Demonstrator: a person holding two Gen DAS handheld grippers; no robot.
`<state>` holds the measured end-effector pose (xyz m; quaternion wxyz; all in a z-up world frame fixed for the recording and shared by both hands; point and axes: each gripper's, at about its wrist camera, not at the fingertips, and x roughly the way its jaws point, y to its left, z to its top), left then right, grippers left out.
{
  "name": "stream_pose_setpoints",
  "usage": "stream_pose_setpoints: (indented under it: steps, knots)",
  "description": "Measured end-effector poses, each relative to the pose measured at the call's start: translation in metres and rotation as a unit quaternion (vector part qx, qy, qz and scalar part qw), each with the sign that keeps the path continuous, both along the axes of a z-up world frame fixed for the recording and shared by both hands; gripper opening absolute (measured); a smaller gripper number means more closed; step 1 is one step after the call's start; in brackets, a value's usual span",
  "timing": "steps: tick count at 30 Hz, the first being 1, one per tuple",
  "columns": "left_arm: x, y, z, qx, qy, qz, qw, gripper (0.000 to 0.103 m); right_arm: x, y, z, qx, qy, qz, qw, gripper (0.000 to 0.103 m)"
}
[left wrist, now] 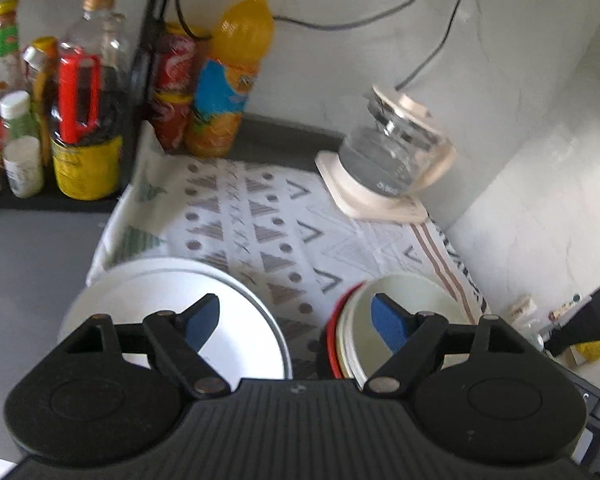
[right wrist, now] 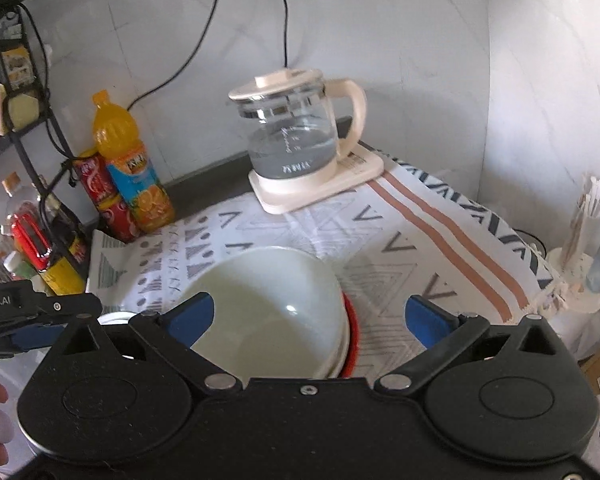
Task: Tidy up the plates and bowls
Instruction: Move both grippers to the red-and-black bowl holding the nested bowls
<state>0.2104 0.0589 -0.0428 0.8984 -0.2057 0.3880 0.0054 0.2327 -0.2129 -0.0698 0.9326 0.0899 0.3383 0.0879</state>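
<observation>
A stack of white plates lies on the patterned cloth at the near left. To its right stands a stack of cream bowls with a red bowl at the bottom; the stack also shows in the right wrist view. My left gripper is open and empty above the gap between plates and bowls. My right gripper is open and empty, hovering over the bowl stack, its left finger above the bowl and its right finger beyond the rim.
A glass kettle on a cream base stands at the back of the cloth. An orange drink bottle and red cans stand by the wall. A rack of sauce bottles is at left. A cup of straws is at right.
</observation>
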Motion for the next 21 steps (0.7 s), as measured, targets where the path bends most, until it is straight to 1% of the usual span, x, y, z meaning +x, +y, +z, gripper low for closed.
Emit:
stream_pose_setpoints:
  steps: [5, 12, 14, 16, 19, 21]
  knots:
    - [0.009, -0.015, -0.009, -0.024, 0.016, -0.027, 0.9992, 0.081, 0.008, -0.01, -0.013, 0.019, 0.03, 0.009, 0.999, 0.103]
    - [0.028, -0.042, -0.023, 0.007, 0.045, -0.058, 0.9973, 0.077, 0.021, -0.018, -0.03, 0.04, 0.068, 0.021, 0.997, 0.102]
    - [0.034, -0.048, -0.029, 0.007, 0.054, -0.068, 0.9962, 0.075, 0.024, -0.02, -0.035, 0.044, 0.077, 0.027, 0.996, 0.099]
    - [0.039, -0.054, -0.036, 0.011, 0.068, -0.077, 0.9947, 0.069, 0.03, -0.02, -0.04, 0.043, 0.09, 0.031, 0.994, 0.093]
    - [0.046, -0.058, -0.047, 0.011, 0.086, -0.076, 0.9934, 0.061, 0.037, -0.02, -0.048, 0.045, 0.106, 0.037, 0.993, 0.085]
    - [0.051, -0.06, -0.054, 0.013, 0.098, -0.074, 0.9924, 0.057, 0.041, -0.018, -0.053, 0.043, 0.113, 0.042, 0.992, 0.083]
